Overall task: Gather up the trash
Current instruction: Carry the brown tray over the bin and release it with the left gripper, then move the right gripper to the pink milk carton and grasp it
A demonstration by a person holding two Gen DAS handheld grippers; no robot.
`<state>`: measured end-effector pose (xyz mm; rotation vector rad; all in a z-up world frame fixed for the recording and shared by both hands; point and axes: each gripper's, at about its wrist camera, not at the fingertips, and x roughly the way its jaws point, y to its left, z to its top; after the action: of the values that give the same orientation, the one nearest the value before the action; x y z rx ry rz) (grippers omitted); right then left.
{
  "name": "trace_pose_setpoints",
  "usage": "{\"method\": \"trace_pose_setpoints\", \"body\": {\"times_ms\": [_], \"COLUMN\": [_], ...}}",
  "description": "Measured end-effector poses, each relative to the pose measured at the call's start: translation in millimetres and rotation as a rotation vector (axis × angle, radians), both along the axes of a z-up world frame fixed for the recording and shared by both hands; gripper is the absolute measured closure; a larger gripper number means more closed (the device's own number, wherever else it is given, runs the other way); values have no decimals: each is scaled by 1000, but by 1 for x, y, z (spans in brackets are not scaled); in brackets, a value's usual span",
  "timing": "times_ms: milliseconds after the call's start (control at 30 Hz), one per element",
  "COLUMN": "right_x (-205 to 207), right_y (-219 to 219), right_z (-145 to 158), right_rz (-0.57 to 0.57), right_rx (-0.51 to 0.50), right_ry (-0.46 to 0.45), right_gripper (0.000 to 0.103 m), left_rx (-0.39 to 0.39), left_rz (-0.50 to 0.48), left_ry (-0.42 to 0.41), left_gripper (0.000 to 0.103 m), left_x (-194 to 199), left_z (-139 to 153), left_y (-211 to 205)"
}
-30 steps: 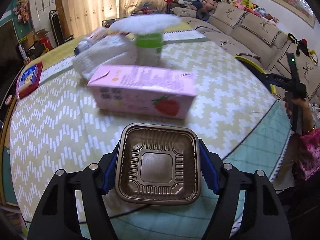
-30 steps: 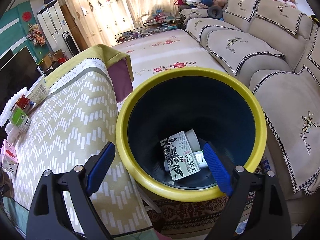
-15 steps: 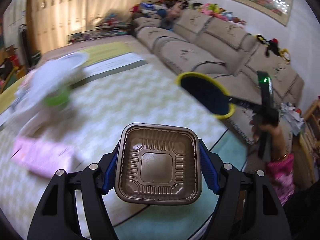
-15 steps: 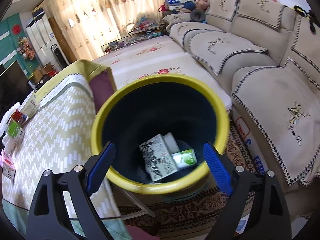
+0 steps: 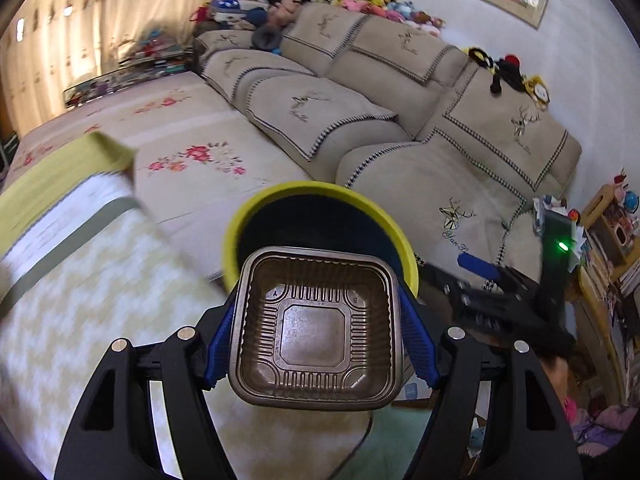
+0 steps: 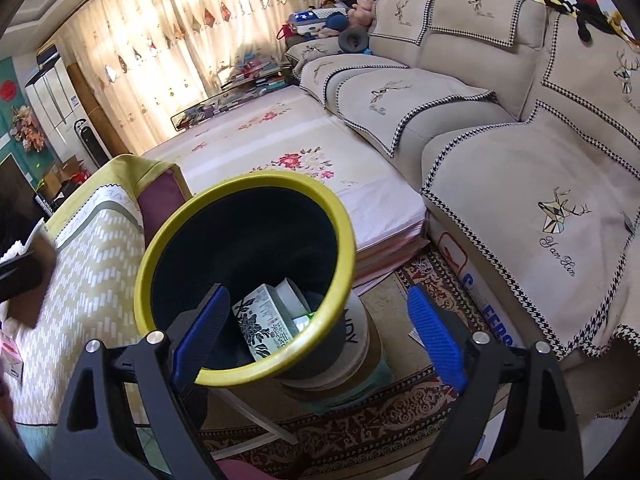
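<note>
While the left gripper [image 5: 320,330] pinches the brown plastic tray [image 5: 316,326] by its two sides, the tray hangs in front of the yellow-rimmed bin [image 5: 320,216], seemingly short of its mouth; the right gripper [image 6: 318,334] sits spread and empty near the bin's rim, just over the carton [image 6: 264,326] already inside. I'd judge the risk plain: let go too soon and the light tray could catch the rim and tip onto the patterned desk [image 5: 92,300] or the floor, or bump the other gripper crowding the opening
</note>
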<state>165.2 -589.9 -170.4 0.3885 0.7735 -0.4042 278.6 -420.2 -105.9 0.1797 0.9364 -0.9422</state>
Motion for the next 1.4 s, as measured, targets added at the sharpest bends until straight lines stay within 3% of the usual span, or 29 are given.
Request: {"method": "trace_pose_setpoints", "body": {"times_ms": [300,400,567,767,1000,1400], "right_x": [-6,-7,-8,-7,3,36], "right_y": [-9,-8,-7,2,26,134], "right_z": [-3,-3,0,6,9,18], "right_rz": [-22,-22,-15,2,57,332], "right_rx": [-1,-2,-6,-14,-20,-17], "right_ry": [22,21,19,10,17,9], "right_gripper": [17,17,16,15,15,14], "left_rx": [63,79,64,-49,-151,-158], "left_rz": [10,25,50,102,232,596], "left_ry": [33,34,24,2,-67,-215], "left_gripper": [32,25,21,16,8,5], "left_x": [31,36,36,12,-24,-71], "left_z": [-35,-42,-33,10,52,84], "left_y": [-77,-87,-80,-21,76,273]}}
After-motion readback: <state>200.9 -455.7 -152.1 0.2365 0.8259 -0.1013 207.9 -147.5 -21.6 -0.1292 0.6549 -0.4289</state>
